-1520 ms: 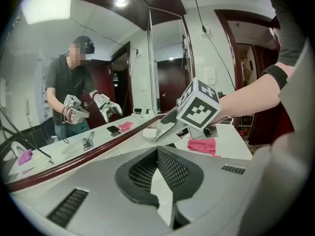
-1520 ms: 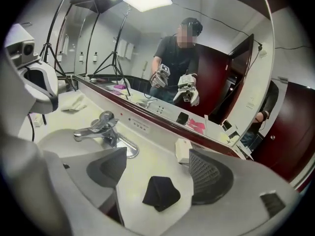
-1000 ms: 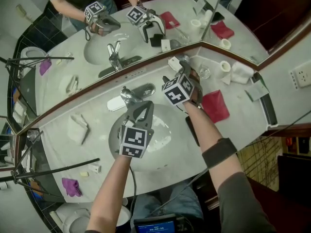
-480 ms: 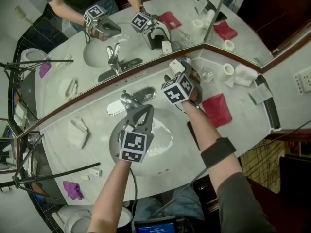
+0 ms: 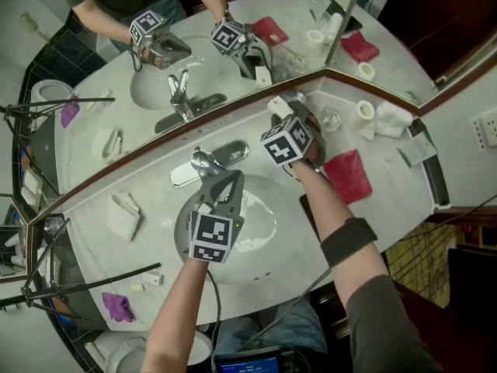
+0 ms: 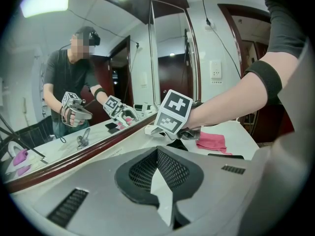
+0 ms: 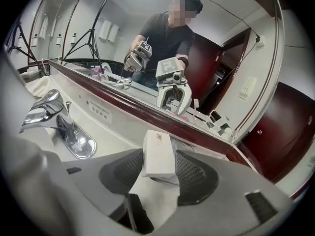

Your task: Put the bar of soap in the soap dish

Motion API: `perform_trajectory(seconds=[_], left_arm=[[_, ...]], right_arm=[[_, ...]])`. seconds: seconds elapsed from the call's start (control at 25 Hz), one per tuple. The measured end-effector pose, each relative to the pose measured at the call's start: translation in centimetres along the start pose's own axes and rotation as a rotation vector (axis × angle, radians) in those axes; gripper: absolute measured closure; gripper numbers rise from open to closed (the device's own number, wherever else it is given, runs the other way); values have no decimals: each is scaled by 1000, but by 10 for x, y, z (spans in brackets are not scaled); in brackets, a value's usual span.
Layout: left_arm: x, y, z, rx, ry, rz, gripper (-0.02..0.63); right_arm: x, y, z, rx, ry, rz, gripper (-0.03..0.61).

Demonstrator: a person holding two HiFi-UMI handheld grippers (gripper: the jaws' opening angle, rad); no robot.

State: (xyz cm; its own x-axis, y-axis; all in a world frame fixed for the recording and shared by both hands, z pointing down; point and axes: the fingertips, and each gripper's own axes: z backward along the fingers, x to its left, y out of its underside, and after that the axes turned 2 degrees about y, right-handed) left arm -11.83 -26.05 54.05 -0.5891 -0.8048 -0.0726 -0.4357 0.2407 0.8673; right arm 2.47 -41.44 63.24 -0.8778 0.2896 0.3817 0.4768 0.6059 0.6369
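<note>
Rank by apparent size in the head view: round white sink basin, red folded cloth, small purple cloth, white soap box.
1. round white sink basin
2. red folded cloth
3. small purple cloth and white soap box: too close to rank.

Your head camera looks steeply down on the table (image 5: 159, 239) and mirror (image 5: 217, 76). The left gripper (image 6: 157, 156) and right gripper (image 7: 158, 161) cameras sit close behind their jaws, facing low across the table; all three share the mirror.

Person is wearing a dark grey sleeve (image 5: 384, 317) and black forearm band (image 5: 351, 243) on the right arm. Left hand-held gripper (image 5: 220, 181) and right hand-held gripper (image 5: 289, 111), both grey, are carrying black-and-white marker cubes (image 5: 212, 238). A thin dark cable (image 5: 211, 301) is hanging from the left one.
</note>
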Motion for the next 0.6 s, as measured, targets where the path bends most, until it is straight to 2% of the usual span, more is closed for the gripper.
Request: perform_trajectory(seconds=[0.24, 0.6], left_arm=[[2, 0, 1, 3, -2, 3, 614], [0, 3, 6, 9, -11, 10, 614]], right_arm=[[1, 1, 2, 7, -10, 28, 371], [5, 1, 11, -1, -28, 6, 379]])
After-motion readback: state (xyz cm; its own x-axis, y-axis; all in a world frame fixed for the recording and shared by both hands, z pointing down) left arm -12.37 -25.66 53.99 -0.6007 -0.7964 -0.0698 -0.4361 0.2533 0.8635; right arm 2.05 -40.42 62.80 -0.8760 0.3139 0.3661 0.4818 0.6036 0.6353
